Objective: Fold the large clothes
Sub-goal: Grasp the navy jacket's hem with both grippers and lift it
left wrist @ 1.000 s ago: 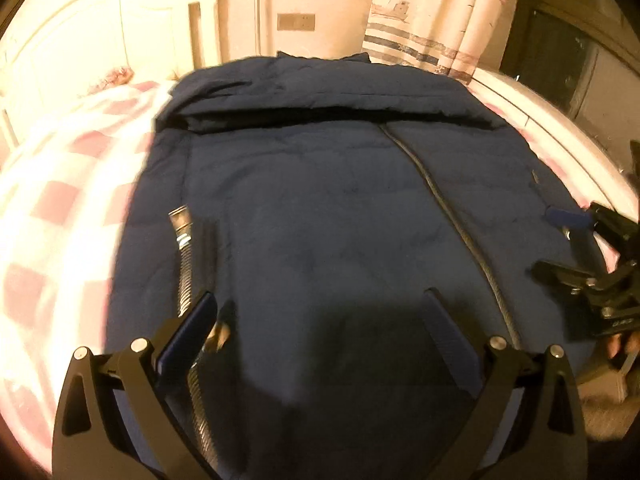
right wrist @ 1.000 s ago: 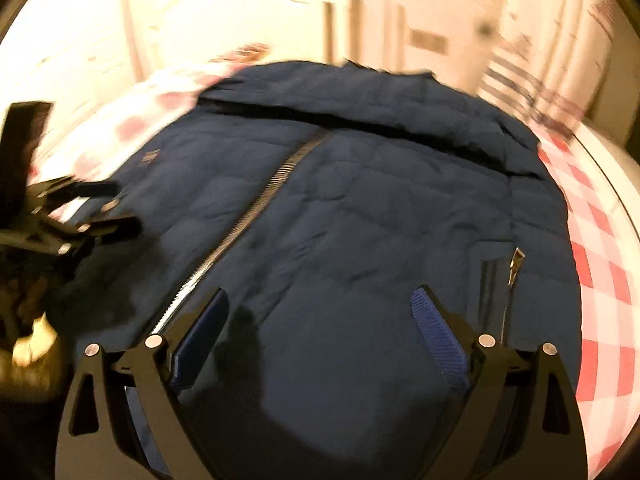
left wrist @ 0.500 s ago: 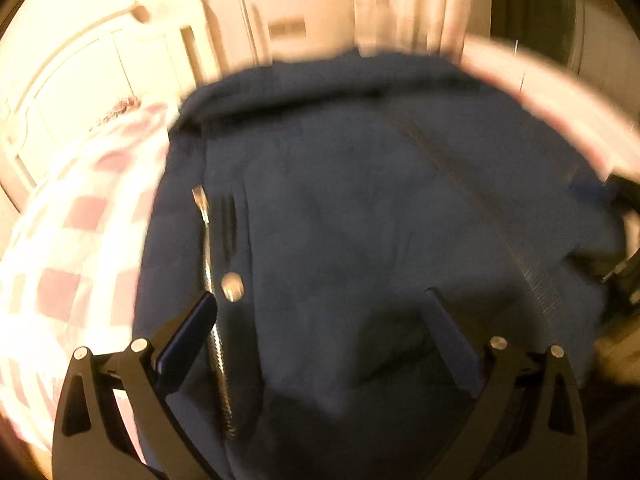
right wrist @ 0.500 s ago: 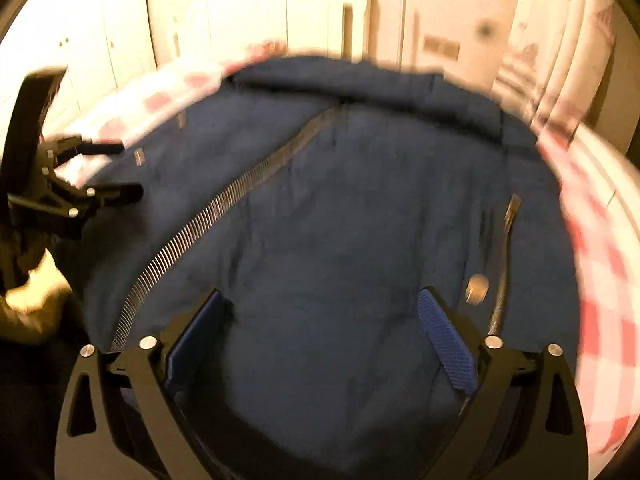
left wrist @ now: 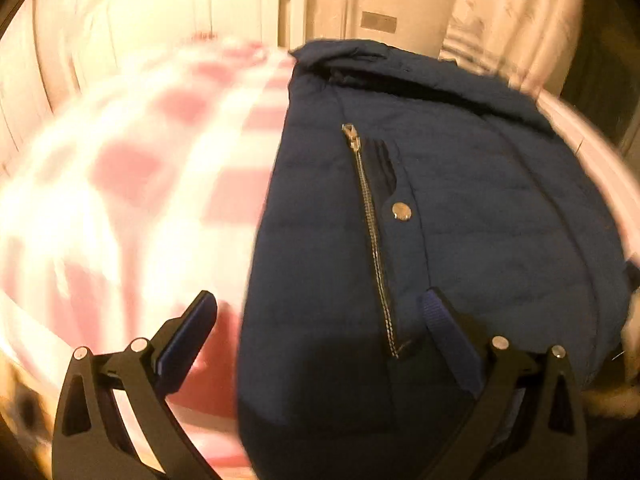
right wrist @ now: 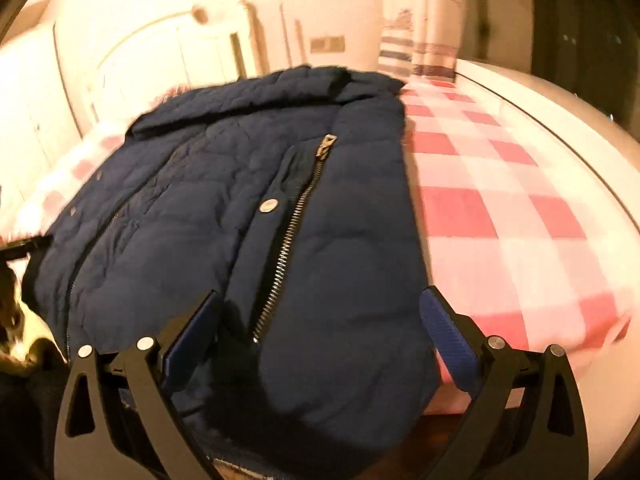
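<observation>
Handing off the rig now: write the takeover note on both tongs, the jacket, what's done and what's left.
Left tongs: open, empty, at the jacket's left hem corner, by the pocket zipper.
Right tongs: open, empty, at the right hem corner.
Jacket lies front up on the checked bedspread, main zipper closed, collar far.
Done: laid flat. No fold visible.
Left: grip the hem corners, then fold.

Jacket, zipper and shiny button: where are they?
jacket (right wrist: 352,248), right wrist view, on its quilted front.
zipper (right wrist: 288,240), right wrist view, on its metal teeth.
button (left wrist: 401,211), left wrist view, on its round face.
</observation>
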Demonstrator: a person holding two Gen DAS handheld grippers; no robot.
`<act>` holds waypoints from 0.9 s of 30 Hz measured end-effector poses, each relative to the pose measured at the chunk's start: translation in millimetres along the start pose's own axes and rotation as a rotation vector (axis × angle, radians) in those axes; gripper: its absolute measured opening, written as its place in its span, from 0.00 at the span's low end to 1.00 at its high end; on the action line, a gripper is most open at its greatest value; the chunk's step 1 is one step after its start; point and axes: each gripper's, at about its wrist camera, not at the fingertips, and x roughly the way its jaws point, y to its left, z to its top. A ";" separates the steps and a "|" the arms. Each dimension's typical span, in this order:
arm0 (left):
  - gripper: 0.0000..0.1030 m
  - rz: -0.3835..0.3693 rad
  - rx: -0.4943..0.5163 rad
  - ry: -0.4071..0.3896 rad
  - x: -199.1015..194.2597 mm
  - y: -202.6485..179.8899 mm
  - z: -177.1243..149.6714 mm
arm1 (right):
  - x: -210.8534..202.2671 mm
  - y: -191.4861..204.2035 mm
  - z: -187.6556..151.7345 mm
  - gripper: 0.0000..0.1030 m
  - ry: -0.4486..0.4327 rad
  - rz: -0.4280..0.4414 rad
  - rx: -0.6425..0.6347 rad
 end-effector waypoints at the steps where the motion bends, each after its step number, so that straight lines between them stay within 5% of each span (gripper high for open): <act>1: 0.98 0.007 0.004 -0.001 -1.5 -1.0 -2.1 | -2.2 1.6 -0.9 0.92 0.003 -0.006 -0.011; 5: 0.98 0.033 0.105 -0.025 -16.3 -14.4 -3.4 | -20.3 -5.9 -3.7 0.92 -0.013 0.042 0.016; 10: 0.98 -0.037 0.104 0.012 -23.4 -13.6 -14.6 | -34.7 -33.8 -34.4 0.91 0.007 0.132 0.153; 17: 0.97 -0.042 0.132 0.043 -16.1 -24.3 -23.3 | -17.3 -32.5 -54.5 0.79 0.034 0.212 0.163; 22: 0.88 -0.060 0.127 0.064 -20.3 -16.1 -25.9 | -22.0 -23.2 -54.3 0.53 -0.001 0.191 0.093; 27: 0.76 -0.051 0.162 0.039 -25.9 -23.3 -30.3 | -27.5 -7.4 -53.2 0.52 -0.018 0.133 0.021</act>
